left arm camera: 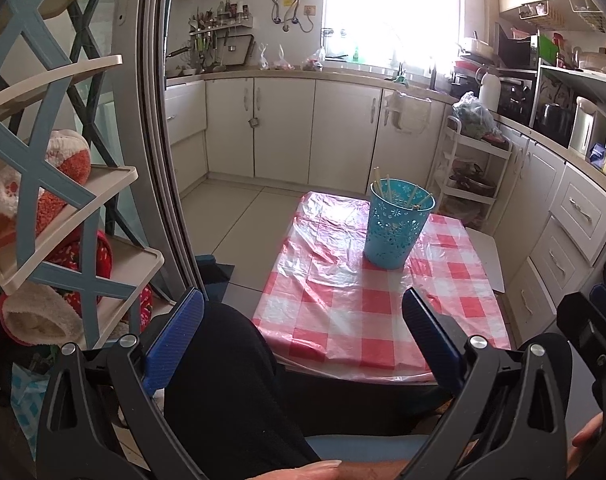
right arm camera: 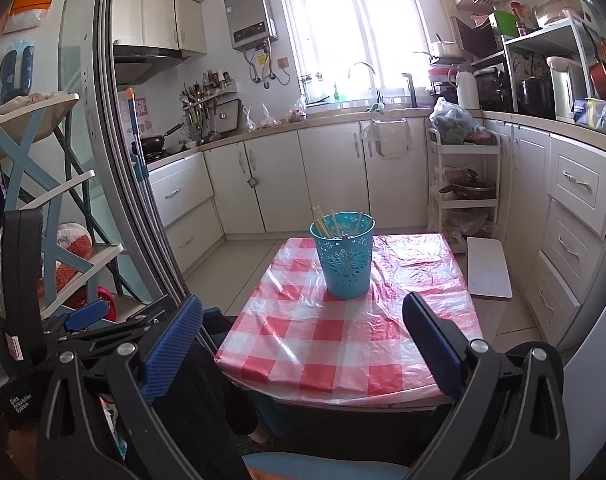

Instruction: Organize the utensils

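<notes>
Left wrist view: left gripper (left arm camera: pixel 303 304) is wide open w/ nothing in it, held low near the person's dark-clothed leg (left arm camera: pixel 223 380); the blue cup (left arm camera: pixel 399 228) w/ chopsticks (left arm camera: pixel 387 190) standing near-upright in it sits on the checked table (left arm camera: pixel 343 312) ahead and a bit to the right, no writing legible here. Right wrist view: right gripper (right arm camera: pixel 303 312) is also wide open and empty, w/ the cup (right arm camera: pixel 345 256) almost dead ahead and seemingly nearer, so I'd judge the right hand better placed; sticks (right arm camera: pixel 323 222) lean slightly left, and a black unit at far left reads "Data Acquisition System" (right arm camera: pixel 19 404).
</notes>
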